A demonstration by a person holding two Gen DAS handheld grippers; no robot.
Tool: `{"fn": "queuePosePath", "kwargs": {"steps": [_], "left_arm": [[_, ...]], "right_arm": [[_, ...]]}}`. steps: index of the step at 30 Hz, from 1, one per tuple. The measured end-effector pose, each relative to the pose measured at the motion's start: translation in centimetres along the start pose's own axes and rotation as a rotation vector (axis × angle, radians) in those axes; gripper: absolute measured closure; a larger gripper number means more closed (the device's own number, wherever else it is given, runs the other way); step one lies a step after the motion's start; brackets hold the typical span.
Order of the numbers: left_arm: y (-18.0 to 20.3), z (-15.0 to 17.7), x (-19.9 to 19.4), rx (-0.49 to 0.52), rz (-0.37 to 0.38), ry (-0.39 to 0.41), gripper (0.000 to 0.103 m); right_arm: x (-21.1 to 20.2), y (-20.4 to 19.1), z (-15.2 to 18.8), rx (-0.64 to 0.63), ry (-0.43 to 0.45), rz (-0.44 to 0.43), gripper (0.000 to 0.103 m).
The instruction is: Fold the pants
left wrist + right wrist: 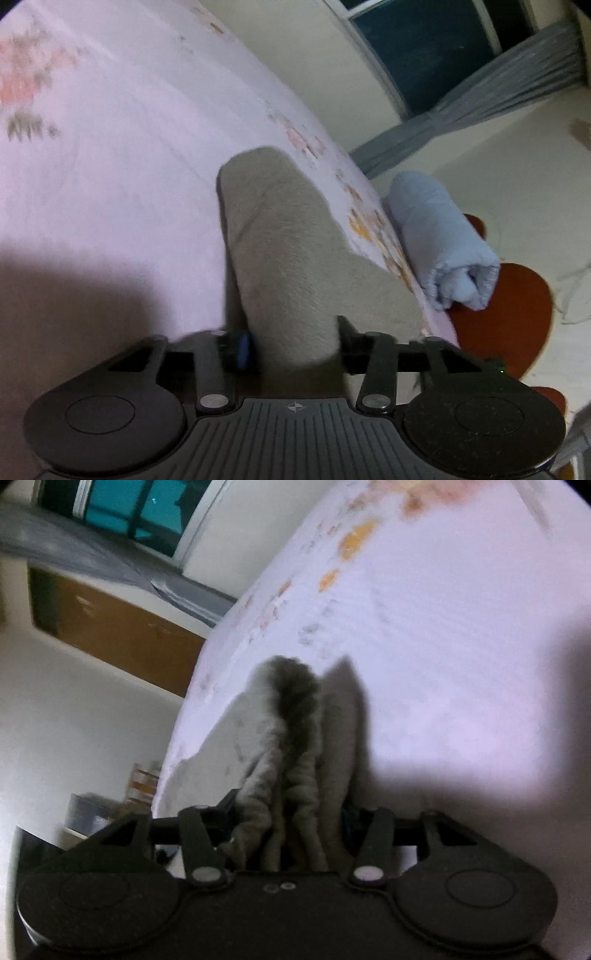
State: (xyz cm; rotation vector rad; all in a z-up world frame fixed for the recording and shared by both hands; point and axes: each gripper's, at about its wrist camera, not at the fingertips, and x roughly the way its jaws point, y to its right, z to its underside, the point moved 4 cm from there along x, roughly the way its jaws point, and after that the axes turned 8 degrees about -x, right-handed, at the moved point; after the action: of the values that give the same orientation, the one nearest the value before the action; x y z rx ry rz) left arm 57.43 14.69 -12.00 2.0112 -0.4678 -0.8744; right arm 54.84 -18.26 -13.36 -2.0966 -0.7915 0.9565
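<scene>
1. The left gripper (293, 343) has its jaws pressed against a thick fold of the beige pants (284, 236); the cloth fills the whole gap between the two black fingers (351, 339), so the grip is a pinch on fabric and not a bare closing.
2. The right gripper (291, 823) is likewise clamped on the pants (291, 746); here the cloth is bunched into several upright pleats between the fingers (380, 830), and the gap is wide only because of that bundle.
3. In the left wrist view the pants run as a long, smooth band straight away from the gripper, their long axis along the fingers' forward direction; the far end is rounded and lies on the bedsheet (110, 166).
4. In the right wrist view the pants also stretch forward from the jaws, ending in a dark, gathered tip on the sheet (443, 627); the frame is blurred, so finer folds cannot be told.
5. The pants lie near the bed's edge; a rolled light-blue towel (443, 243) sits just beside that edge, apart from the pants, with a red-brown mat (509, 314) under it.
</scene>
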Motion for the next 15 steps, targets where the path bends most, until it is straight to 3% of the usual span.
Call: {"fn": "queuePosePath", "kwargs": {"steps": [3, 5, 7, 9, 11, 12, 13, 15], "left_arm": [[-0.3, 0.2, -0.5, 0.014, 0.027, 0.011, 0.051], [0.0, 0.0, -2.0, 0.050, -0.019, 0.044, 0.034], [0.6, -0.2, -4.6, 0.081, -0.105, 0.109, 0.006], [1.6, 0.1, -7.8, 0.129, -0.201, 0.196, 0.001], [3.2, 1.4, -10.4, 0.215, -0.267, 0.246, 0.001], [3.9, 2.2, -11.3, 0.252, -0.280, 0.262, 0.000], [4.9, 3.3, -11.7, 0.296, -0.300, 0.278, 0.000], [6.7, 5.4, -11.0, 0.368, -0.358, 0.277, 0.000]], "right_arm": [[-1.0, 0.5, 0.7, 0.012, 0.015, -0.052, 0.062], [-2.0, 0.1, 0.8, 0.008, 0.012, -0.037, 0.056], [-4.6, 0.5, 0.5, 0.051, 0.067, 0.000, 0.047], [-7.7, 0.4, 0.2, 0.084, 0.134, 0.071, 0.037], [-10.8, -2.3, 0.6, -0.049, 0.199, 0.178, 0.021], [-12.0, -4.4, 1.2, -0.134, 0.226, 0.186, 0.012], [-12.6, -6.3, 2.1, -0.188, 0.242, 0.182, 0.007], [-11.9, -9.2, 3.2, -0.274, 0.238, 0.192, 0.007]]}}
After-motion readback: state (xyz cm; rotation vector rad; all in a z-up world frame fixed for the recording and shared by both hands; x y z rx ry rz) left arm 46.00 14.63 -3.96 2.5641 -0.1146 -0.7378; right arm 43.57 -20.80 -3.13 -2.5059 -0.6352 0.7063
